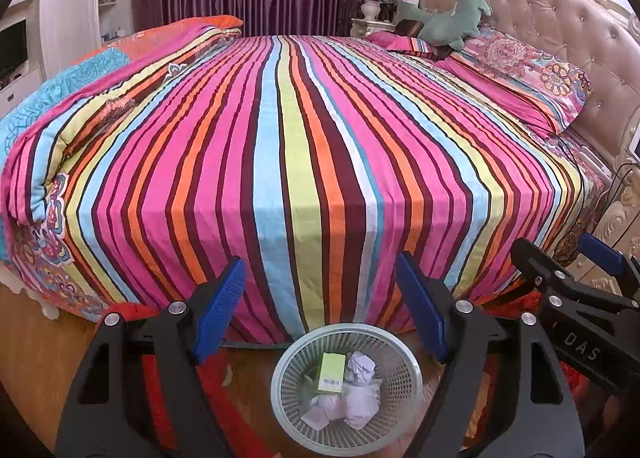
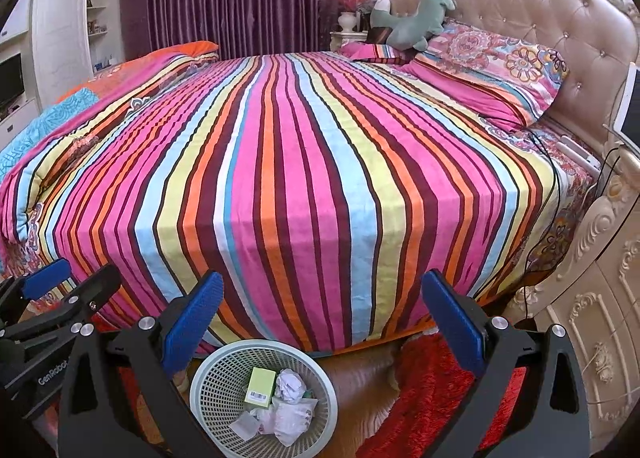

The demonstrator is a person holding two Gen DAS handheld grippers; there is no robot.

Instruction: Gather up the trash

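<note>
A pale green mesh wastebasket (image 1: 408, 374) (image 2: 216, 382) stands on the floor at the foot of the striped bed. Inside lie a light green box (image 1: 331, 372) (image 2: 261, 385), crumpled white paper (image 1: 361, 366) (image 2: 291, 385) and pale plastic wrappers (image 1: 362, 404) (image 2: 290, 420). My left gripper (image 1: 320, 306) hangs above the basket, open, nothing between its blue pads. My right gripper (image 2: 322, 324) hovers just right of the basket, also open and empty. Each gripper shows at the edge of the other's view, the right gripper (image 1: 568, 270) and the left gripper (image 2: 72, 278).
The bed (image 1: 304, 138) (image 2: 304, 162) with striped cover fills the views, bare of loose items on top. Pillows (image 2: 492, 66) and a green plush toy (image 1: 448, 20) lie by the tufted headboard. A carved nightstand (image 2: 592, 306) stands right, a red rug (image 2: 432, 398) beside the basket.
</note>
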